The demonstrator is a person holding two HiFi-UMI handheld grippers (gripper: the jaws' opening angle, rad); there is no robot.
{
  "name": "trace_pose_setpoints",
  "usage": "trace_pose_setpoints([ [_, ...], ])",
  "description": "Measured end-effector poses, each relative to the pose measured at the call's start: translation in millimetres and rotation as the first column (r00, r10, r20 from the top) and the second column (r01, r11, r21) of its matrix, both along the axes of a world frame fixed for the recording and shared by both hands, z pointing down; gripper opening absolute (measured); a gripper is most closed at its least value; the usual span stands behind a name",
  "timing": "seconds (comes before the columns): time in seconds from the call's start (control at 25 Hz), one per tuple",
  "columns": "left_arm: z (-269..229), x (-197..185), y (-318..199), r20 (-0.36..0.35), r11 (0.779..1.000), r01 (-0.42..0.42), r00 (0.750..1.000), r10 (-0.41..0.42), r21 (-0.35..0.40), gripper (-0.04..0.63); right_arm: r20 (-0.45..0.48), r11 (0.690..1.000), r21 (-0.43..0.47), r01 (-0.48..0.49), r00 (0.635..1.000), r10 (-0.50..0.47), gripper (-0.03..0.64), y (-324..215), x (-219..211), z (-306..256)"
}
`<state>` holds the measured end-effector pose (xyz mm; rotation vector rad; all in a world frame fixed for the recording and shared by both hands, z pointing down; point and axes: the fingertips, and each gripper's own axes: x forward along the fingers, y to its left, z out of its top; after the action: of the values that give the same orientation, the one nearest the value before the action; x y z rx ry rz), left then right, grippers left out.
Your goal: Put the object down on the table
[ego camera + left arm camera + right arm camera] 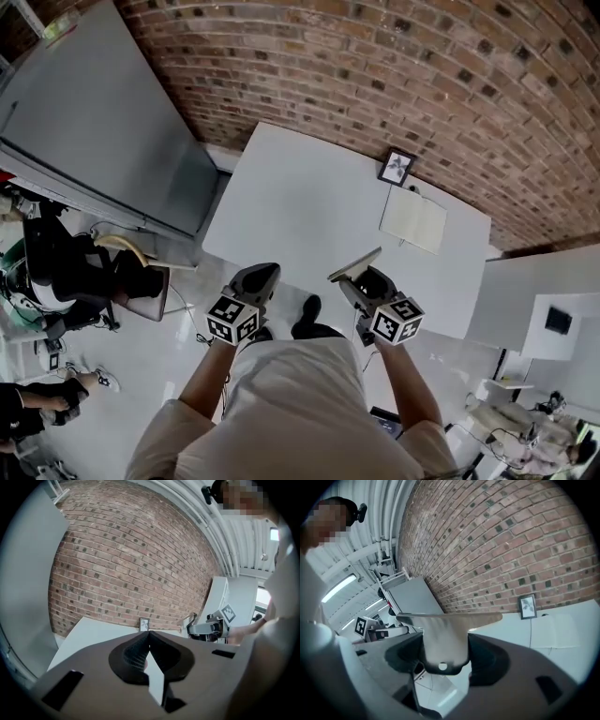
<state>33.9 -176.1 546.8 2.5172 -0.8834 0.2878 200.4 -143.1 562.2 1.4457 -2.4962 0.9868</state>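
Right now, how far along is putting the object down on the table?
Done: the flat scraper-like object is gripped in the right tool. In hand: it is held in the air by the near edge of the white table, not touching it. To do: lower it onto the table and open the jaws. The left tool is shut and empty.

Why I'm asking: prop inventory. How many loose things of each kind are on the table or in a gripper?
Picture frame: 1
Open notebook: 1
Flat scraper-like tool, held in the right gripper: 1
Total: 3
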Motion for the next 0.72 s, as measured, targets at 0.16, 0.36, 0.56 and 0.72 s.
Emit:
trace_pose_setpoints([
  [0.16,16.9,17.8,-11.4,0.021,0.999,0.032,0.999,-0.032,-0.021,-0.006,-0.019,0.997,-0.036,0.062,0.998,-0.063,0.288,-19.8,16.6,24.6],
  [0.36,37.5,29.1,-26.3,0.028,0.995,0.083,0.996,-0.082,-0.053,-0.006,-0.029,0.990,-0.075,0.119,0.992,-0.122,0.288,-46.9,24.2,53.8],
  [0.56,47.5,27.4,-41.0,0.046,0.987,0.118,0.992,-0.113,-0.106,-0.006,-0.035,0.977,-0.140,0.158,0.986,-0.164,0.288,-74.3,22.6,75.6],
  [0.72,59.0,20.1,-54.0,0.057,0.982,0.136,0.990,-0.129,-0.134,-0.006,-0.056,0.969,-0.187,0.163,0.983,-0.176,0.288,-93.3,19.3,98.1],
])
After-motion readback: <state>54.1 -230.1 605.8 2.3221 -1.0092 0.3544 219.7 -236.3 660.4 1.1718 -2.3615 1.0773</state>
